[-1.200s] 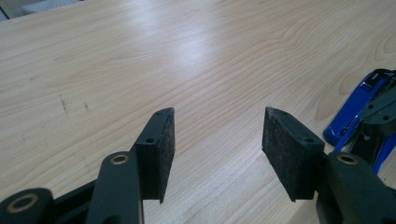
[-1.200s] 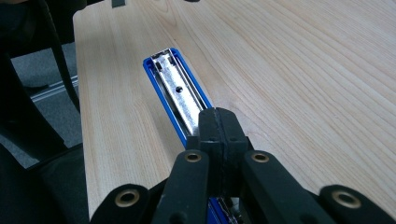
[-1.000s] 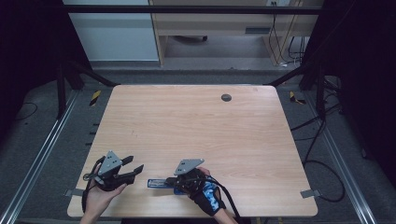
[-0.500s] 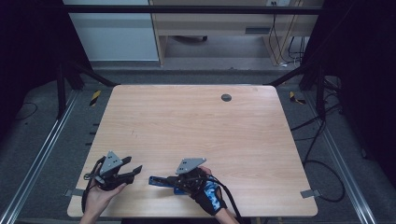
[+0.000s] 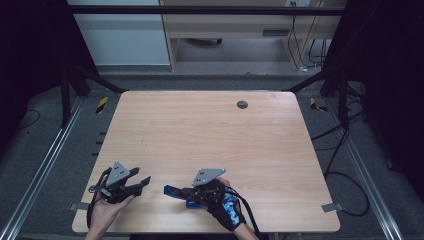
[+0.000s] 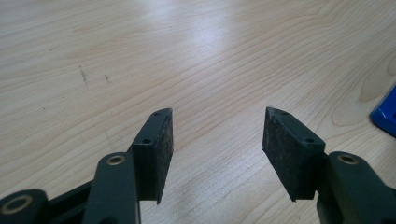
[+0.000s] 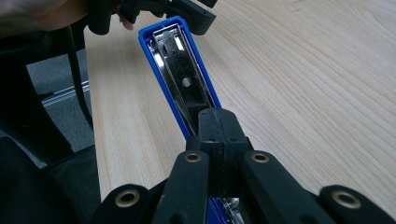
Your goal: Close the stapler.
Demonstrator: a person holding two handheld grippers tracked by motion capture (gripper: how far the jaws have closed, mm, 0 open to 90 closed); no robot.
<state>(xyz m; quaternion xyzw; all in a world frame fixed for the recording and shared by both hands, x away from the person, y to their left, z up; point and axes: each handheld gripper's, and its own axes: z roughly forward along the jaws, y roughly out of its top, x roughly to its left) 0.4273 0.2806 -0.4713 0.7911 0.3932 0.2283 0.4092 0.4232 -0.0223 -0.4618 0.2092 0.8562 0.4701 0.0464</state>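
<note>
A blue stapler (image 5: 172, 191) lies hinged open near the table's front edge, its metal staple channel (image 7: 180, 70) facing up. My right gripper (image 5: 186, 191) rests right over it, and in the right gripper view its jaws (image 7: 219, 116) are shut, pads pressed together on top of the channel. I cannot tell whether they pinch a thin part of the stapler. My left gripper (image 5: 141, 176) sits a little left of the stapler's tip, open. The left gripper view has bare wood between its pads (image 6: 217, 126) and a blue corner of the stapler (image 6: 385, 114) at the right edge.
The wooden table (image 5: 210, 135) has a small dark round grommet (image 5: 242, 104) near its far edge. Cables trail from both grippers over the front edge. Metal rails and floor cables run along both sides of the table.
</note>
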